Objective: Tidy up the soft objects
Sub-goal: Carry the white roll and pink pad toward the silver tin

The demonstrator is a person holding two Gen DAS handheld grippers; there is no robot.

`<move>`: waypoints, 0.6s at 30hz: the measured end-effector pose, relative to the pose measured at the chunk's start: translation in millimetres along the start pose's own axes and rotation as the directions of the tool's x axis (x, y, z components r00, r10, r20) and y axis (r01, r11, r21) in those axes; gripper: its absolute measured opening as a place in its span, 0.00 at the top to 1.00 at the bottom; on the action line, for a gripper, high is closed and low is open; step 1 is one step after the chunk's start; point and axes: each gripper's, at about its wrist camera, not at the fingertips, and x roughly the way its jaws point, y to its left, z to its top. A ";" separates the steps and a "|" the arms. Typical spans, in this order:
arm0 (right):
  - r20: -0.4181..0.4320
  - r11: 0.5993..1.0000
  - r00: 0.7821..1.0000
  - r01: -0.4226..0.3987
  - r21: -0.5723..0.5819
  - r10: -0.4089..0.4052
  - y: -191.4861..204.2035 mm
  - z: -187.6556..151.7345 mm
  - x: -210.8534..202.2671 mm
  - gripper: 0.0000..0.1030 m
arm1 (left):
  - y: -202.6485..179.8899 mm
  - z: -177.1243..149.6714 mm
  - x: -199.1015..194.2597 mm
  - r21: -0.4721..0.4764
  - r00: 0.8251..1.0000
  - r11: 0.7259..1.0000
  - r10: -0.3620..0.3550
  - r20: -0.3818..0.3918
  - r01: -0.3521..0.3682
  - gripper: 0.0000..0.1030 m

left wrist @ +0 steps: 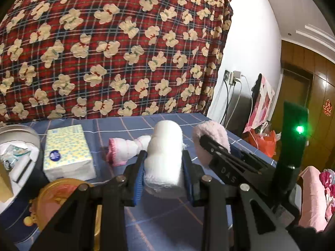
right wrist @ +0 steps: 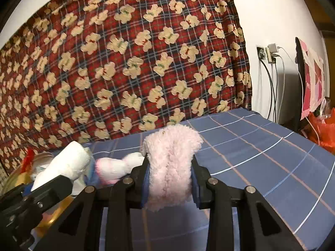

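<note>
The left gripper (left wrist: 164, 167) pinches a rolled white towel (left wrist: 164, 156) between its 2 blue pads, the roll upright above the blue checked bedcover (left wrist: 209, 125). The right gripper (right wrist: 170, 179) pinches a fluffy pink roll (right wrist: 171, 167) the same way, just right of the left one. A white-and-pink sock (left wrist: 125, 149) lies on the cover behind them, toward the far edge under the bear-print blanket (left wrist: 115, 52). The tissue pack (left wrist: 68, 150) and a gold-rimmed tin (left wrist: 54, 198) crowd the left side (the right half of the cover, out to its right edge, lies bare).
</note>
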 end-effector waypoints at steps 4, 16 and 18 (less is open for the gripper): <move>0.009 0.999 0.999 -0.031 0.018 0.031 14.6 -5.5 -8.2 0.66 | 11.3 0.9 -13.9 -0.003 1.000 1.000 0.020 0.014 -0.020 0.70; 0.015 0.992 0.991 -0.130 0.006 0.130 67.4 -5.5 -25.7 0.66 | 58.0 2.7 -51.6 -0.037 0.988 0.989 0.142 0.052 -0.141 0.70; 0.022 0.989 0.988 -0.150 -0.006 0.151 79.7 -4.4 -30.2 0.66 | 65.4 2.9 -57.0 -0.039 0.984 0.985 0.169 0.056 -0.167 0.70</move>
